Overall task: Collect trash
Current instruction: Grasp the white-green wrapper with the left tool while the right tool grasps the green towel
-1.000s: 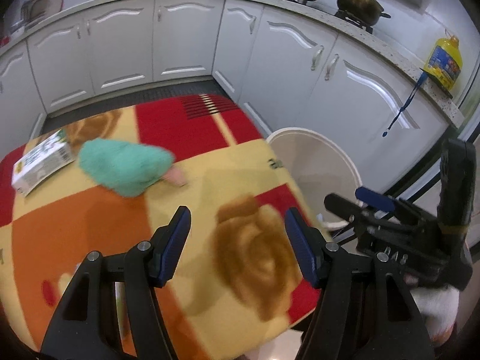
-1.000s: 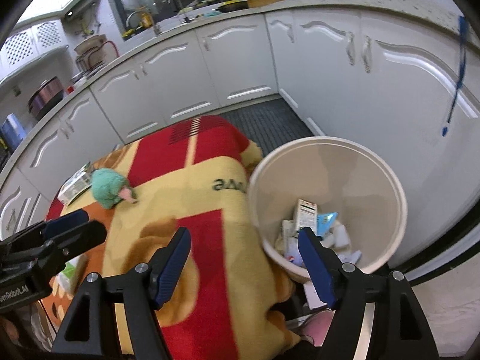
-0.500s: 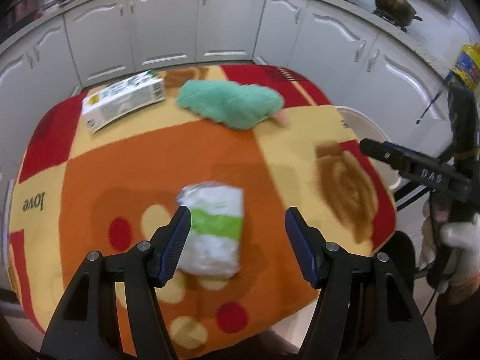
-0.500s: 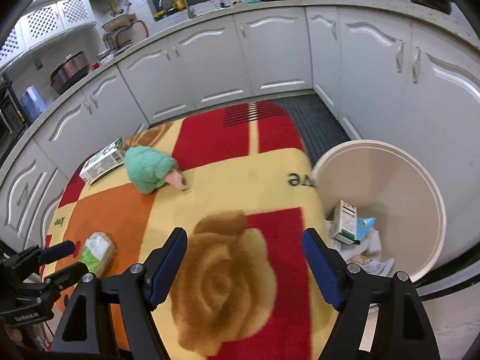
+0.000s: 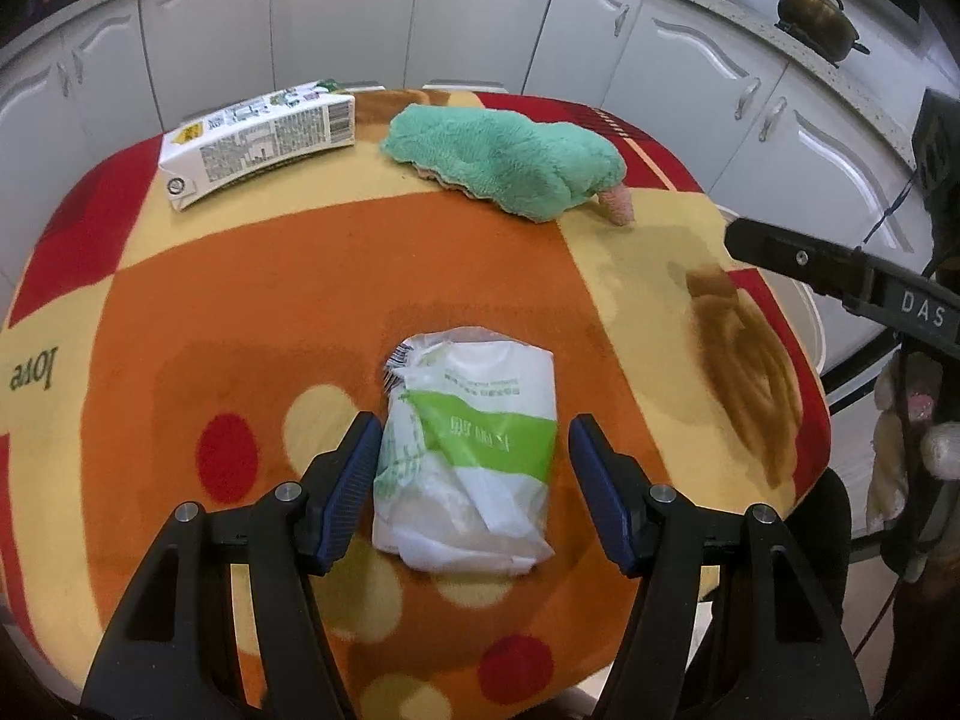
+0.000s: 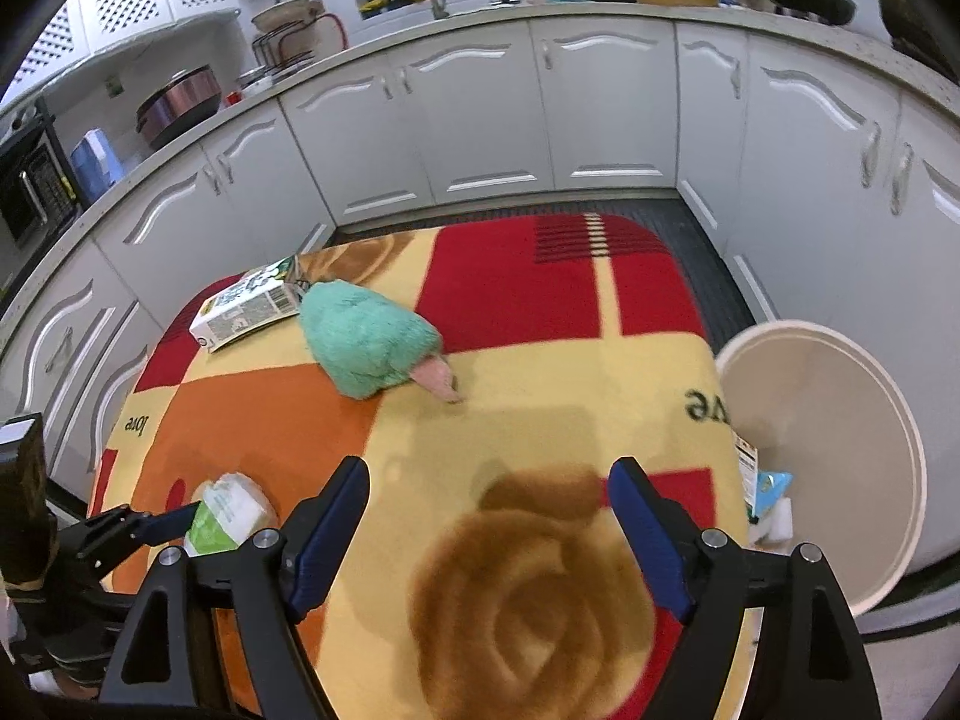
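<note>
My left gripper [image 5: 474,483] straddles the white-green packet [image 5: 465,456] near the table's [image 5: 270,300] front edge, pads not pressing, jaws just narrowing. My right gripper [image 6: 489,531], empty, has just been widening.

Our left black two-finger gripper with blue pads [image 5: 474,483] angles steeply down, its jaws parted on either side of a white and green plastic packet [image 5: 468,456], the pads not pressing it. Its jaws have just closed a little. Our right black gripper with blue pads [image 6: 489,531] also tilts down, jaws spread wide with nothing between them, having just been opening. A white-gloved hand [image 5: 936,450] grips its handle.
</note>
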{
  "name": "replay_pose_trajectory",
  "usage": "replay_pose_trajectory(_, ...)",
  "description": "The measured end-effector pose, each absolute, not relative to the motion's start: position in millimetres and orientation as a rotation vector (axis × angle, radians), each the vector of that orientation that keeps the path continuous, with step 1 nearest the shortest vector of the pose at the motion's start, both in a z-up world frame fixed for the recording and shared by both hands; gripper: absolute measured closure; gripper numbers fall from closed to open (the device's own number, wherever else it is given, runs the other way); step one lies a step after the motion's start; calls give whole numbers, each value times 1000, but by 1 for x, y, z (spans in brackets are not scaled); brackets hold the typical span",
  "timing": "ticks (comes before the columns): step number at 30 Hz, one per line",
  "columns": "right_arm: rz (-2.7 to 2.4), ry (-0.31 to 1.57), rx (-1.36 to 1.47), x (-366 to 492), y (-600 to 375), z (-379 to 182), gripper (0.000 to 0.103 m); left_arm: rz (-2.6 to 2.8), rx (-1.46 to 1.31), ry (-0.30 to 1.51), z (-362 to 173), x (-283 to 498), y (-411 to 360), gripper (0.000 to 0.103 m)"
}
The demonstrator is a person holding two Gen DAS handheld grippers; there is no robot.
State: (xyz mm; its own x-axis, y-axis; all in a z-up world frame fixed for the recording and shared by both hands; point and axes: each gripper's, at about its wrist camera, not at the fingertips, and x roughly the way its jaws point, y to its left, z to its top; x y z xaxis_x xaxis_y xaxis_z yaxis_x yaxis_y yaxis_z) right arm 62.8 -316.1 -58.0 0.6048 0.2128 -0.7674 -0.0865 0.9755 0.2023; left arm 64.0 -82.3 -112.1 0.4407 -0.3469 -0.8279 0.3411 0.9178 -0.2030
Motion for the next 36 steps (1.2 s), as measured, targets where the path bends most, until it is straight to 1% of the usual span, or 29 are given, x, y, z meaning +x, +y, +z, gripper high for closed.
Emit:
replay_pose_trajectory(1, 181, 905, 144, 65, -314, -57, 23, -430, -9, 1025, -112, 65, -81, 50)
replay_pose_trajectory(2, 188, 905, 139, 68, -310, -57, 23, -432, -8, 1023, -112, 65, -79, 55)
replay_pose_trajectory(3, 199, 904, 134, 71, -307, -57, 23, -440, -15, 1024, -112, 66, -76, 56)
replay_pose_trajectory(5, 223, 902, 125, 77, -298, -57, 23, -450, -36, 1030, -112, 69, -70, 64)
replay_pose_trajectory(13, 289, 893, 49, 115, -265, -58, 23, -406, -84, 1011, -100, 76, -30, 66)
replay_pose_trajectory(15, 301, 893, 38, 127, -257, -59, 18, -383, -95, 1001, -96, 80, -18, 66)
replay_pose_trajectory(20, 317, 928, 23, 155, -243, -73, 18, -326, -111, 993, -93, 90, 5, 66)
replay_pose_trajectory(22, 340, 950, 33, 163, -239, -82, 21, -307, -118, 993, -94, 93, 14, 66)
replay_pose_trajectory(24, 335, 957, 18, 167, -236, -88, 41, -292, -125, 995, -95, 96, 20, 66)
replay_pose_trajectory(26, 351, 953, 26, 165, -239, -87, 47, -276, -132, 993, -95, 99, 26, 66)
replay_pose_trajectory(29, 429, 967, 70, 154, -244, -84, 50, -258, -147, 994, -96, 109, 36, 66)
replay_pose_trajectory(33, 492, 977, 31, 131, -240, -78, 50, -245, -157, 990, -96, 121, 45, 66)
replay_pose_trajectory(36, 508, 978, 62, 122, -240, -77, 50, -247, -163, 991, -97, 124, 48, 66)
